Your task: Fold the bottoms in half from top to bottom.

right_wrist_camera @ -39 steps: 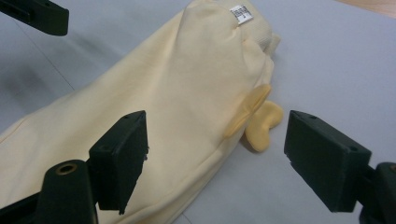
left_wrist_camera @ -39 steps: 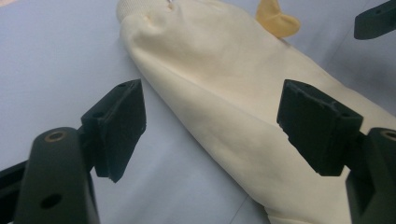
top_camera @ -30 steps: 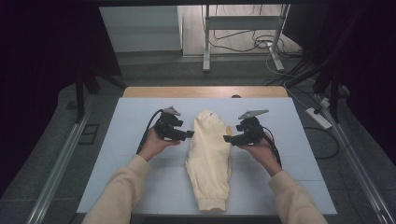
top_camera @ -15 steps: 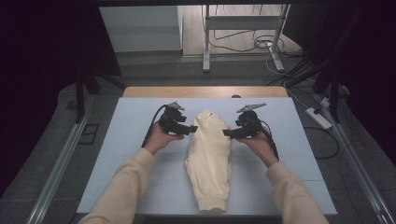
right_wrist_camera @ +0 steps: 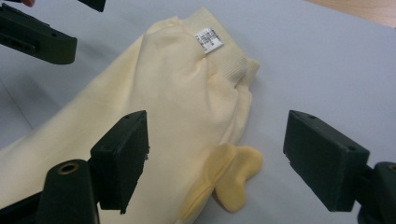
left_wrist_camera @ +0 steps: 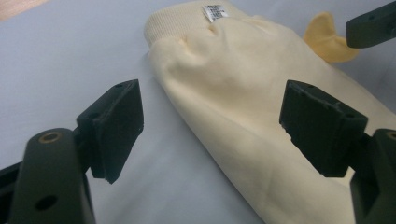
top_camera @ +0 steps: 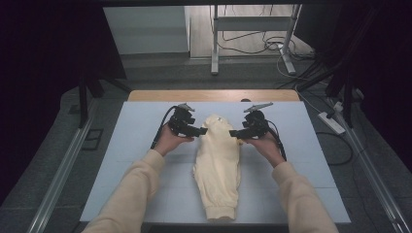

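A cream sweatshirt [top_camera: 217, 165] lies folded lengthwise on the pale blue mat [top_camera: 136, 145], its ribbed collar and white label [right_wrist_camera: 208, 38] at the far end. My left gripper [top_camera: 199, 130] is open at the garment's left shoulder, its jaws low over the mat and cloth [left_wrist_camera: 243, 93], holding nothing. My right gripper [top_camera: 234, 132] is open at the right shoulder. A darker yellow flap [right_wrist_camera: 233, 179] pokes out from under the cloth between its jaws. Each gripper view also catches the other gripper's black jaw, the right one's [left_wrist_camera: 373, 23] and the left one's [right_wrist_camera: 37, 37].
The mat covers a wooden table [top_camera: 214, 95]. Beyond it are a grey floor, a metal stand [top_camera: 214, 43] and cables [top_camera: 272, 46]. A power strip [top_camera: 330, 122] lies on the floor to the right. Dark curtains flank both sides.
Both grippers have moved away from the person along the garment, toward its collar end, and stayed open. The sweatshirt has not visibly moved.
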`<state>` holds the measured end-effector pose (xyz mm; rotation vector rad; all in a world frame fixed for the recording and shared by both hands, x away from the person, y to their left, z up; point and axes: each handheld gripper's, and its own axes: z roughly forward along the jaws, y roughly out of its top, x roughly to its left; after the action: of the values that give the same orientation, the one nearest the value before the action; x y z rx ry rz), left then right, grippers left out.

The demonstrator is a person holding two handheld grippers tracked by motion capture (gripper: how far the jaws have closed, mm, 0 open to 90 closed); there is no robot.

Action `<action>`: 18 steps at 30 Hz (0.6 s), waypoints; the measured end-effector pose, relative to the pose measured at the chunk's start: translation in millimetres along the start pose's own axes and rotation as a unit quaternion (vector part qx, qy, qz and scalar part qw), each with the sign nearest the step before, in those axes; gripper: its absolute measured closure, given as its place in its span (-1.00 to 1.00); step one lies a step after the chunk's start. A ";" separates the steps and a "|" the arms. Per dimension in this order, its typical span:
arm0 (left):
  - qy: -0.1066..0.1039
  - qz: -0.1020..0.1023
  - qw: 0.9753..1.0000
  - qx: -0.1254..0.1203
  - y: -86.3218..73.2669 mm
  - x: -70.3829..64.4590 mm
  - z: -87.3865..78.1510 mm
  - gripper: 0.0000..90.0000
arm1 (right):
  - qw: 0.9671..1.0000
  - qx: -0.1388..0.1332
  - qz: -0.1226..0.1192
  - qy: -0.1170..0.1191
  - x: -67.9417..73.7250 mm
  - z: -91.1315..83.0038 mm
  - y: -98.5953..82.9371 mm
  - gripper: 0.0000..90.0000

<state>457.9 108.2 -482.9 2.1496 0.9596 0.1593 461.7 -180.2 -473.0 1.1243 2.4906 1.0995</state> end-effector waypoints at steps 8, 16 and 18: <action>0.006 -0.007 1.000 0.006 4.8 5.2 8.3 -0.52 | 1.000 0.013 0.004 -0.007 -7.2 11.8 2.3 -0.50; 0.008 -0.014 1.000 0.017 4.7 10.2 17.5 -0.51 | 1.000 0.023 0.016 -0.007 -12.3 24.8 0.5 -0.50; 0.008 -0.015 1.000 0.021 3.9 11.1 20.9 -0.51 | 1.000 0.023 0.017 -0.006 -13.3 27.4 0.7 -0.49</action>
<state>476.2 101.7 -496.9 2.1734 1.0128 0.1420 483.6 -174.3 -493.4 1.1856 2.5078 1.0462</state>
